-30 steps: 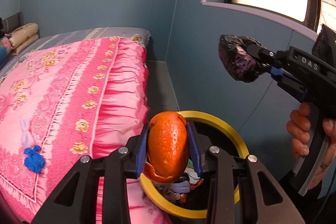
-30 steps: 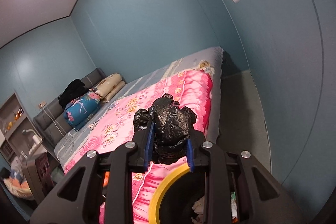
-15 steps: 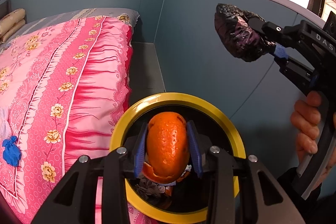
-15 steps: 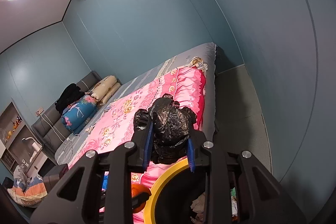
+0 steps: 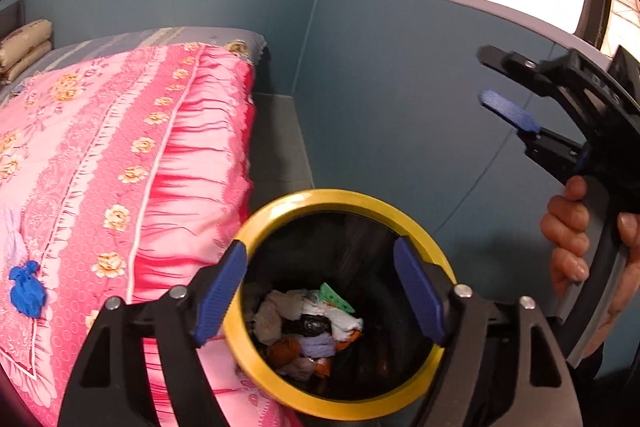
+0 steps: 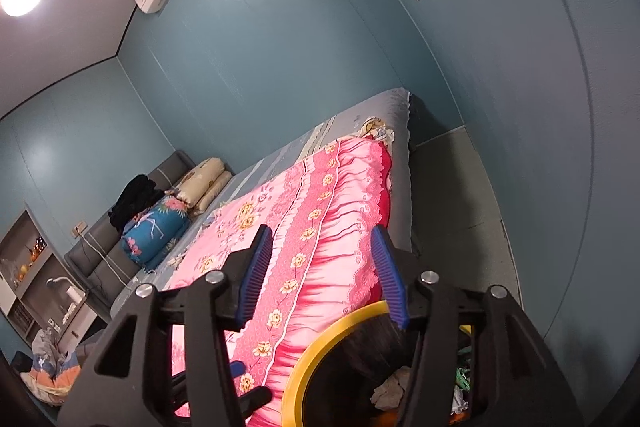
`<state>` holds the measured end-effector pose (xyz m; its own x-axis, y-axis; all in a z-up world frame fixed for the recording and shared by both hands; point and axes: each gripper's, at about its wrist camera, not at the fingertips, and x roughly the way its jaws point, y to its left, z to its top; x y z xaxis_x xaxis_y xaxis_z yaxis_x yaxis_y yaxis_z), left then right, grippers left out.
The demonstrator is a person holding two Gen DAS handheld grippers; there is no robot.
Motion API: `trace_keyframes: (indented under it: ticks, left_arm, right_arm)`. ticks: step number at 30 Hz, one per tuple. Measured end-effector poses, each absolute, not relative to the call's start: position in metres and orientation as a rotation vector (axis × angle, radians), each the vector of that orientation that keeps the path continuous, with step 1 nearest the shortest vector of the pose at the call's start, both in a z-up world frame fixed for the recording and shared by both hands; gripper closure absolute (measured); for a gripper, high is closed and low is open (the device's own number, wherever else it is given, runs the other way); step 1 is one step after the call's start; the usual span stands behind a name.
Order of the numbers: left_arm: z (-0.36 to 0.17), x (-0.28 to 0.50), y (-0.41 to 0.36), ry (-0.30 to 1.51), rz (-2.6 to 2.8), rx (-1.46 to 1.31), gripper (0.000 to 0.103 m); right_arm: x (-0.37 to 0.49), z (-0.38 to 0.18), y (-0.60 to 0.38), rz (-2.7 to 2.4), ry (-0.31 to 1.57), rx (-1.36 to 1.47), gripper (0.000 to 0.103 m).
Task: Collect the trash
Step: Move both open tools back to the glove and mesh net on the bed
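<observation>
A black bin with a yellow rim (image 5: 340, 198) stands on the floor beside the bed. My left gripper (image 5: 320, 289) hangs right over its mouth, jaws opening with nothing between them. Down in the bin lie an orange peel (image 5: 282, 349), a black bag lump (image 5: 307, 325) and white tissues. My right gripper (image 5: 491, 79) is higher up to the right, near the wall, with a person's hand (image 5: 572, 239) on its grip. In its own view the right gripper (image 6: 322, 277) is also opening and empty, with the bin rim (image 6: 320, 347) below it.
A pink floral quilt (image 5: 120, 167) covers the bed on the left, and a blue crumpled item (image 5: 26, 291) lies on it. A blue-grey wall (image 5: 400, 87) with a window ledge rises on the right. A narrow strip of grey floor (image 5: 276, 147) runs between bed and wall.
Both grippers have opened. The orange peel left the left jaws and the black bag lump left the right jaws; both now lie in the bin.
</observation>
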<state>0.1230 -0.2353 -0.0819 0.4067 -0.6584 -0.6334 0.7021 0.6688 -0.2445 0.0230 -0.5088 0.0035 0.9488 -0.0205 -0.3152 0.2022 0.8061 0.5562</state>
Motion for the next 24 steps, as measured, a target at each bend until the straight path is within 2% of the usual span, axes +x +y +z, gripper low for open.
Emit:
trace_keyframes:
  ticks: [10,24]
  left_arm:
    - [-0.077,0.156,-0.187,0.756,-0.708,0.010,0.024]
    - [-0.089,0.223,-0.068,0.747,-0.416,-0.058,0.023]
  right_arm:
    - [0.028,0.010,-0.496,-0.026,0.246,0.587,0.043]
    - [0.089,0.009,-0.422,0.205,0.340,0.475,0.038]
